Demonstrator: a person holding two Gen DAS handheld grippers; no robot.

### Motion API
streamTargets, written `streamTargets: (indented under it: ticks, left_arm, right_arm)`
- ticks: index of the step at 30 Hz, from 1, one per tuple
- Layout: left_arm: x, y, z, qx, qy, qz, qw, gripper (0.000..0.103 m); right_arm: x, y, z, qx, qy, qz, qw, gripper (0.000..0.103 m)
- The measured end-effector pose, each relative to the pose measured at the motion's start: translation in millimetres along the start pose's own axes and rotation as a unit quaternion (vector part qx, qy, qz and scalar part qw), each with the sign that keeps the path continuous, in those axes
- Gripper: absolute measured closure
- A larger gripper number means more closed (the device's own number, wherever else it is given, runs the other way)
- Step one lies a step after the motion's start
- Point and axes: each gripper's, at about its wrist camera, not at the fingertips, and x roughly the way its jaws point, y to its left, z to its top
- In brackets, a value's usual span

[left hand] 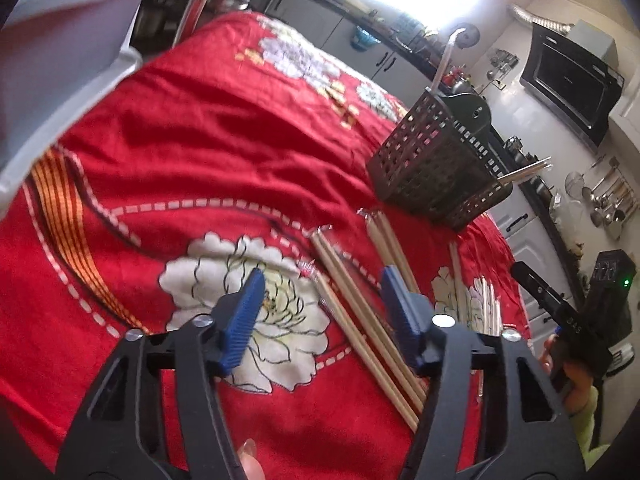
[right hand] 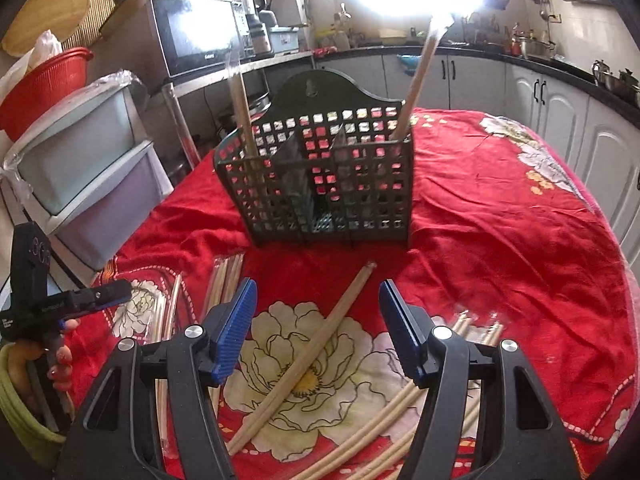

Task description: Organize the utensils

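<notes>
A black perforated utensil caddy [right hand: 320,184] stands on the red flowered cloth, with wrapped chopstick pairs upright in its left [right hand: 242,108] and right [right hand: 416,84] compartments. It also shows in the left wrist view [left hand: 436,168]. Wrapped chopstick pairs lie loose on the cloth. My left gripper [left hand: 320,312] is open and empty just above one pair [left hand: 360,320]. My right gripper [right hand: 316,328] is open and empty above another pair [right hand: 308,356] lying on a white flower. Each gripper shows in the other view: the right [left hand: 560,308], the left [right hand: 80,304].
More wrapped chopsticks lie at the left [right hand: 224,280] and lower right [right hand: 404,424] of the cloth. Plastic drawers [right hand: 84,168] stand left of the table. Kitchen counters and cabinets [right hand: 540,92] run behind.
</notes>
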Motion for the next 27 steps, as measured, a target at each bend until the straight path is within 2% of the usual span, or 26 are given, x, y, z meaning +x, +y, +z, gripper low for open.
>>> streamTargets:
  ticks: [4, 5, 7, 12, 16, 21, 24, 27]
  left_arm:
    - [13, 11, -1, -0.036, 0.029, -0.032, 0.9984, 0.059]
    - [17, 14, -1, -0.044, 0.035, -0.037, 0.9977, 0.062]
    - [22, 15, 0, -0.048, 0.039, -0.038, 0.9974, 0.067]
    - [30, 13, 5, -0.048, 0.042, -0.04, 0.9972, 0.069]
    - [37, 13, 7, -0.044, 0.047, -0.037, 0.9972, 0.081]
    - [42, 15, 10, -0.048, 0.049, -0.039, 0.9969, 0.086]
    - [45, 15, 10, -0.05, 0.051, -0.038, 0.9967, 0.093]
    - [47, 15, 11, -0.052, 0.053, -0.041, 0.9964, 0.095]
  right_arm:
    - [14, 1, 1, -0.001, 0.02, -0.001, 1.0, 0.042]
    - [18, 0, 1, 0.0, 0.027, -0.002, 1.0, 0.042]
    - [27, -2, 2, 0.003, 0.039, -0.003, 0.999, 0.042]
    - [46, -8, 6, 0.012, 0.06, -0.007, 0.998, 0.043]
    - [62, -15, 8, 0.021, 0.076, -0.012, 0.997, 0.044]
    - [80, -25, 10, 0.042, 0.092, -0.021, 0.995, 0.045]
    - [90, -30, 10, 0.056, 0.105, -0.023, 0.993, 0.047]
    - [96, -35, 12, 0.07, 0.103, -0.021, 0.992, 0.049]
